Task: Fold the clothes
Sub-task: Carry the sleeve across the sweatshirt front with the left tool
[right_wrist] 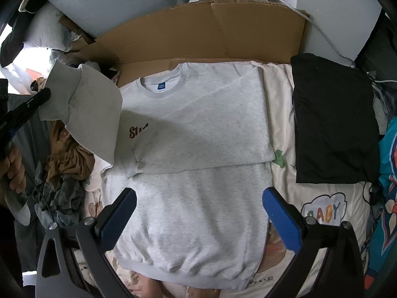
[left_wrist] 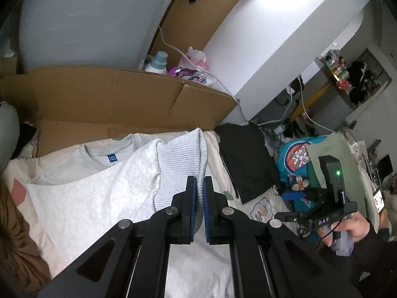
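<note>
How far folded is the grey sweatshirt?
Partly folded: the grey sweatshirt has one sleeve laid across its chest; the left gripper holds the other sleeve's cuff raised.

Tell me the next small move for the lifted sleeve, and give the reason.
Probably carry the ribbed cuff across the light grey sweatshirt: the left gripper is clamped on it, the other sleeve looks folded in already, and the right gripper is open.

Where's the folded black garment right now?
In the right wrist view the black garment lies flat on the bedsheet, on the right of the grey sweatshirt and apart from it, just below the cardboard.
</note>
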Demonstrator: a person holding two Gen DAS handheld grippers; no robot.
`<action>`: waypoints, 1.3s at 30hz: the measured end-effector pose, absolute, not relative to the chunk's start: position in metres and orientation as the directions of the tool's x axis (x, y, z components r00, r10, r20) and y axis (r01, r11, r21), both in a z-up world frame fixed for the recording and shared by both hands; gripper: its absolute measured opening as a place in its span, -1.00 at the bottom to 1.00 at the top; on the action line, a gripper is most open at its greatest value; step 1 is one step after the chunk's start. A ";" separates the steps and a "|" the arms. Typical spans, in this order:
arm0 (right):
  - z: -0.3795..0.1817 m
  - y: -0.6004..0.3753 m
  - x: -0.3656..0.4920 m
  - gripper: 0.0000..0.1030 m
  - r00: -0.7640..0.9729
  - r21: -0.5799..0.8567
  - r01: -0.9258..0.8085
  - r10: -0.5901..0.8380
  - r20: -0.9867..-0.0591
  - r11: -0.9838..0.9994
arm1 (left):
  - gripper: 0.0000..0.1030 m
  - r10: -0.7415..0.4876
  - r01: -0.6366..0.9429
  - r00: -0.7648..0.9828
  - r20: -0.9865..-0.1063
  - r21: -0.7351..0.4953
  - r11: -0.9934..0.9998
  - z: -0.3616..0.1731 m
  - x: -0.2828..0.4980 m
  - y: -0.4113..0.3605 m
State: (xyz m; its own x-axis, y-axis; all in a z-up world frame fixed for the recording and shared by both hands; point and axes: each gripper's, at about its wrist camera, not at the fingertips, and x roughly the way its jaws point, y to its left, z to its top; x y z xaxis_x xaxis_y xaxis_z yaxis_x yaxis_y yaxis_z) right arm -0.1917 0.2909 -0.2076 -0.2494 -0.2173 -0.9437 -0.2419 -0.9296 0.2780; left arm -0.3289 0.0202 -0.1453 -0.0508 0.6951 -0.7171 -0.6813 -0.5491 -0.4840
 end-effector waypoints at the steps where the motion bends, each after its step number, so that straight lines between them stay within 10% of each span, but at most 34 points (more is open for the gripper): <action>1: -0.208 0.291 -0.192 0.98 -0.250 0.279 -0.244 -0.217 -0.943 -0.929 | -0.91 0.693 -0.685 -0.043 -0.720 -0.484 -0.545 -0.147 -0.327 0.022; 39: -0.287 0.347 -0.197 0.99 -0.119 0.249 -0.404 -0.219 -0.968 -0.880 | -0.91 0.628 -0.643 0.191 -0.754 -0.580 -0.500 -0.344 -0.285 0.164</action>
State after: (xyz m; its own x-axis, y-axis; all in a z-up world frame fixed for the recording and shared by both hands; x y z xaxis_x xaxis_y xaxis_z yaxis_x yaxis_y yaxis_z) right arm -0.1971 0.3470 -0.2867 -0.1193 -0.2191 -0.9684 -0.4039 -0.8803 0.2489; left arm -0.2847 0.1639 -0.3445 0.1914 0.6280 -0.7543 -0.6432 -0.5003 -0.5797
